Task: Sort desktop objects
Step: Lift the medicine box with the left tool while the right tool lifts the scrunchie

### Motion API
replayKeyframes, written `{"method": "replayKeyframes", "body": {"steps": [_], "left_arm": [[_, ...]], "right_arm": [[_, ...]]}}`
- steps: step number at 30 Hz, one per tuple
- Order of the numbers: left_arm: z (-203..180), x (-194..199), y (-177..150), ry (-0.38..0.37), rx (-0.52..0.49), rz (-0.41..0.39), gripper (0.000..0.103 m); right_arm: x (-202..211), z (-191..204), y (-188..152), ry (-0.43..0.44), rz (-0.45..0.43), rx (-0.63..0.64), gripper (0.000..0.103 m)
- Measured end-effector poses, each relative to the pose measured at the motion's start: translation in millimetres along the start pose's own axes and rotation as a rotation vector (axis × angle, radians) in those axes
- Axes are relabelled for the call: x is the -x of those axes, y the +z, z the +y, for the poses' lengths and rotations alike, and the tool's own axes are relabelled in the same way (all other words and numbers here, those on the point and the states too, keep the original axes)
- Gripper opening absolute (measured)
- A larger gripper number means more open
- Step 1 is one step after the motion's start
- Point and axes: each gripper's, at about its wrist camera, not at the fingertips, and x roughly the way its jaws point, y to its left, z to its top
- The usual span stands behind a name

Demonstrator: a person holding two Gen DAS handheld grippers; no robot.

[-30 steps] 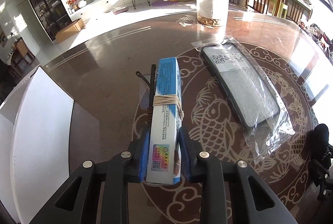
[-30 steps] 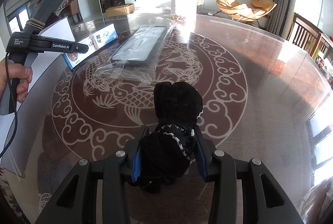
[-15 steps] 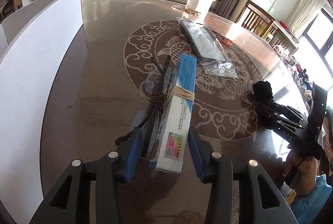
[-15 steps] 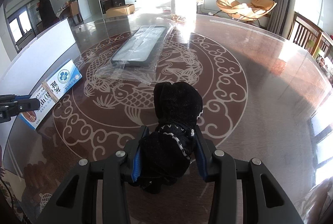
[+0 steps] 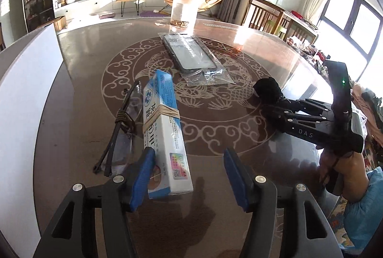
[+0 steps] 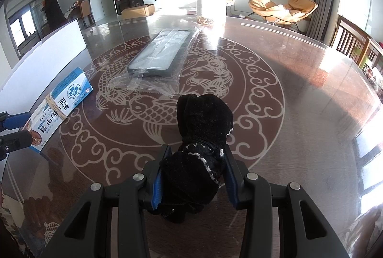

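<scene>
A blue and white box (image 5: 165, 133) tied with twine to a pair of glasses (image 5: 121, 128) lies on the table near its left edge; it also shows in the right wrist view (image 6: 59, 109). My left gripper (image 5: 189, 176) is open, its jaws wide apart, the box's near end beside the left pad. My right gripper (image 6: 194, 176) is shut on a black sock (image 6: 201, 138) that rests on the table; it also shows in the left wrist view (image 5: 268, 88).
A bagged dark flat item (image 6: 160, 56) lies mid-table with a clear jar (image 6: 210, 6) behind it. A white board (image 5: 24, 95) stands along the table's left edge. The round glass table (image 6: 299, 102) has a carp pattern.
My left gripper has opened and let go of the box, which now lies flat on the table. The right gripper and sock have not moved.
</scene>
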Motion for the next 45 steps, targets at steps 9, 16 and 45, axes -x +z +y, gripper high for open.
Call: {"method": "replayKeyframes", "body": {"steps": [9, 16, 45], "left_arm": [[5, -9, 7, -0.006, 0.084, 0.023, 0.059], [-3, -42, 13, 0.072, 0.066, 0.121, 0.064], [-10, 4, -64, 0.315, 0.084, 0.059, 0.097]], "right_arm": [[0, 0, 0, -0.001, 0.0, 0.001, 0.042], [0, 0, 0, 0.001, 0.0, 0.0, 0.042], [1, -1, 0, 0.006, 0.0, -0.003, 0.042]]}}
